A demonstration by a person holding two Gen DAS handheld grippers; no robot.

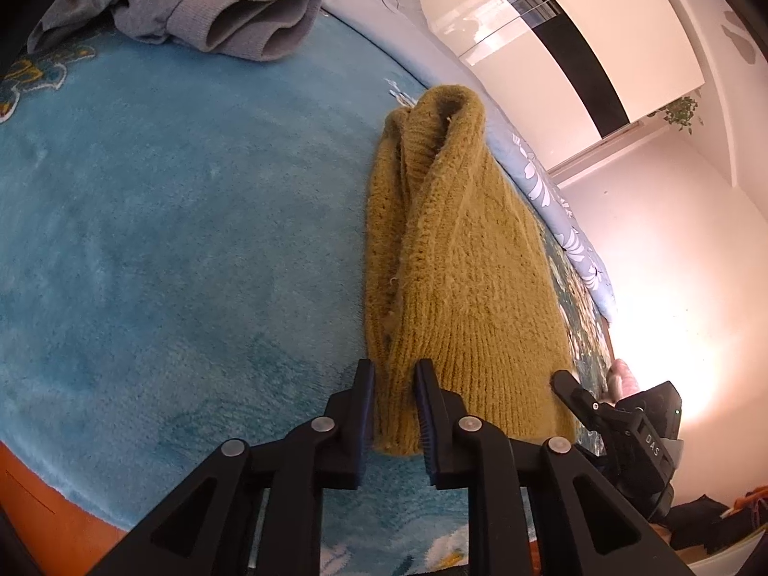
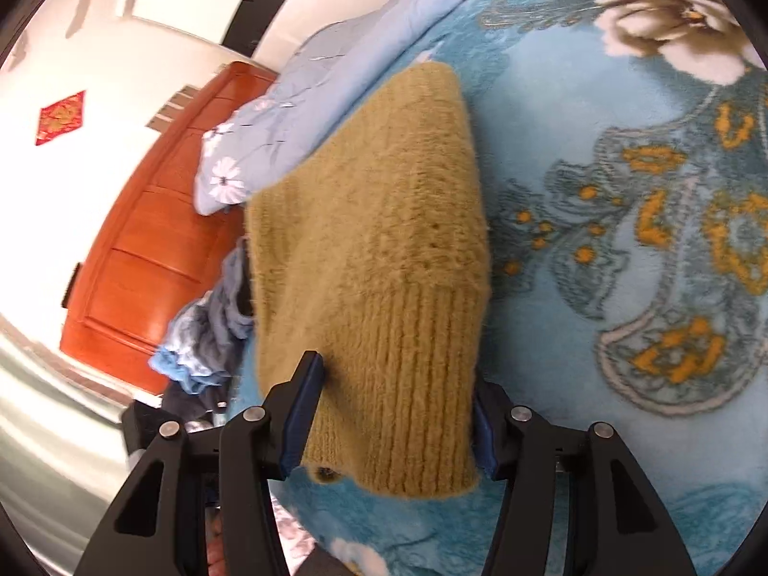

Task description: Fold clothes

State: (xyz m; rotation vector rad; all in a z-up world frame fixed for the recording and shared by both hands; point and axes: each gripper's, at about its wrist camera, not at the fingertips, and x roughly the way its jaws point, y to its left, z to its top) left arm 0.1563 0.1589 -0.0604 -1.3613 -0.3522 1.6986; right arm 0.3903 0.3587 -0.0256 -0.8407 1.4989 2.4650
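A mustard knitted sweater (image 1: 461, 264), folded into a long narrow stack, lies on a blue plush blanket (image 1: 168, 240). Its collar points away and its ribbed hem is nearest. My left gripper (image 1: 396, 413) is shut on the hem's left corner, with thick knit pinched between the blue pads. In the right wrist view the same sweater (image 2: 374, 221) fills the middle. My right gripper (image 2: 393, 413) stands wide open with the ribbed hem lying between its fingers and covering part of the right one. One finger of the right gripper (image 1: 571, 389) shows at the hem's right corner.
A crumpled grey sweater (image 1: 216, 9) lies at the far left of the blanket. A light blue floral quilt (image 2: 307, 96) runs along the bed's edge behind the mustard sweater. Loose blue clothes (image 2: 211, 336) are heaped beside an orange wooden panel (image 2: 144, 264). The blanket (image 2: 648, 216) is patterned.
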